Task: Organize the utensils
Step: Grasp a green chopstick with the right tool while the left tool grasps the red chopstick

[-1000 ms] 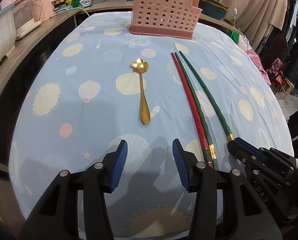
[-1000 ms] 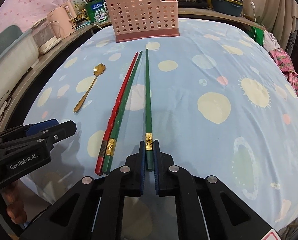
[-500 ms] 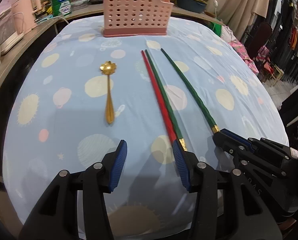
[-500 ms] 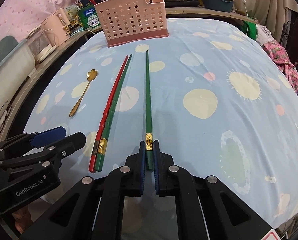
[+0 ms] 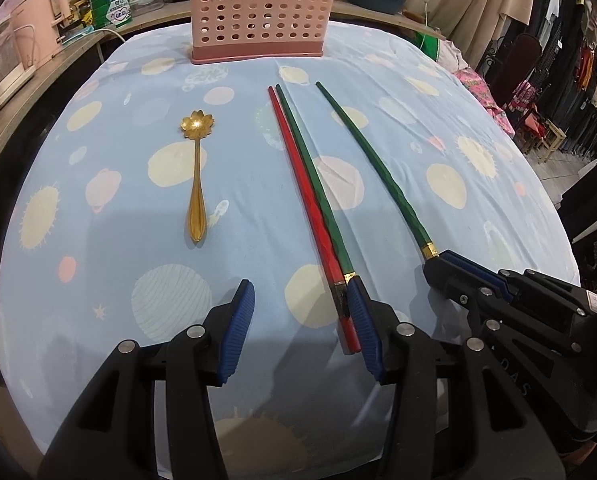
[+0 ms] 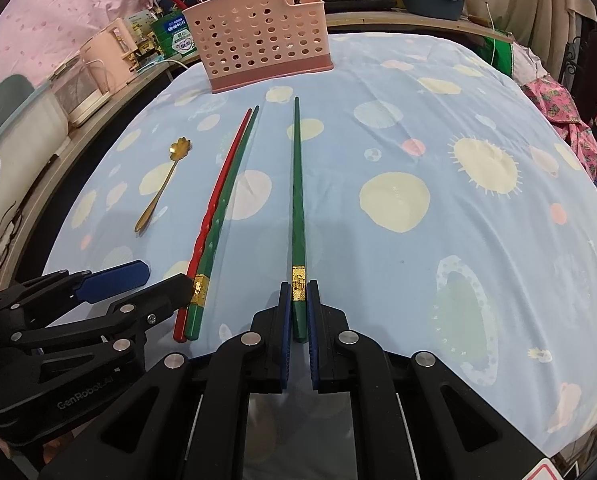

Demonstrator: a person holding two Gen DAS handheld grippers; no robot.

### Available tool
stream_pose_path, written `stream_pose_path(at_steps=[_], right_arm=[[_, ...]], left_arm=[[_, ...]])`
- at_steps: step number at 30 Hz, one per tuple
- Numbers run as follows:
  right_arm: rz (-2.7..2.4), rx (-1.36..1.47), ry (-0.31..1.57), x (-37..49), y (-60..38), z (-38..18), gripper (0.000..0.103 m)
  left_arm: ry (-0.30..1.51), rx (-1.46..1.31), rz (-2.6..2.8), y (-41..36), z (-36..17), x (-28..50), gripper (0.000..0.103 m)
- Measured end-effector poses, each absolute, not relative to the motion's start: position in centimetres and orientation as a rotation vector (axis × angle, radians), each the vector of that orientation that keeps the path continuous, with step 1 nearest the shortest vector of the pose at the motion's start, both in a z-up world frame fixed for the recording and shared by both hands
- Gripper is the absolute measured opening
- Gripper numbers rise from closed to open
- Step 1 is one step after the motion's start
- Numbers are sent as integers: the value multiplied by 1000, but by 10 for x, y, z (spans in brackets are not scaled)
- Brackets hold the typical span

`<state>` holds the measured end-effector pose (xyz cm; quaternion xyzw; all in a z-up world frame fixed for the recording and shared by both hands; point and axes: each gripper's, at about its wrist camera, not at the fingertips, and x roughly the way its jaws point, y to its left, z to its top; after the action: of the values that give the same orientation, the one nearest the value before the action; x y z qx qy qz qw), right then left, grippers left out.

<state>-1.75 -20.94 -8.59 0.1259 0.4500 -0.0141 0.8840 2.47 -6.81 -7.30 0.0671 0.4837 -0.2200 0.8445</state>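
Nearest, the right gripper (image 6: 298, 312) has its fingers clamped on the butt end of a single green chopstick (image 6: 297, 200), just behind its gold band; the stick lies along the blue patterned cloth of the table (image 6: 458, 128), tip pointing toward the far side. To the left, the left gripper (image 5: 300, 320) stands with its fingers apart, holding nothing. Its right finger (image 5: 360, 320) sits over the butt ends of the red chopstick (image 5: 302, 192) and the second green chopstick (image 5: 312, 176), which lie touching side by side; the open gap falls on bare cloth to their left. Further left lies the gold flower spoon (image 5: 196, 184), well apart. At the far edge stands the pink perforated utensil holder (image 5: 258, 8), into which the utensils likely go.

The risk, as I judge it: closing from here would miss the pair or knock it askew. A pinch this close to the end may let the long stick droop or swivel when lifted.
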Motion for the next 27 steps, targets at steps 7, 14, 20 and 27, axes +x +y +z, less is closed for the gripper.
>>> stream_pose_path(at_steps=[7, 14, 20, 27], right_arm=[[-29, 262, 936, -17, -209, -86, 7], [-30, 264, 936, -17, -209, -87, 7], [-30, 264, 936, -17, -209, -87, 7], [-28, 262, 935, -19, -208, -87, 7]], left_arm=[[1009, 145, -450, -70, -74, 26, 50], [1020, 114, -409, -56, -73, 29, 49], [1011, 142, -410, -60, -74, 26, 47], [1013, 135, -430, -58, -74, 23, 16]])
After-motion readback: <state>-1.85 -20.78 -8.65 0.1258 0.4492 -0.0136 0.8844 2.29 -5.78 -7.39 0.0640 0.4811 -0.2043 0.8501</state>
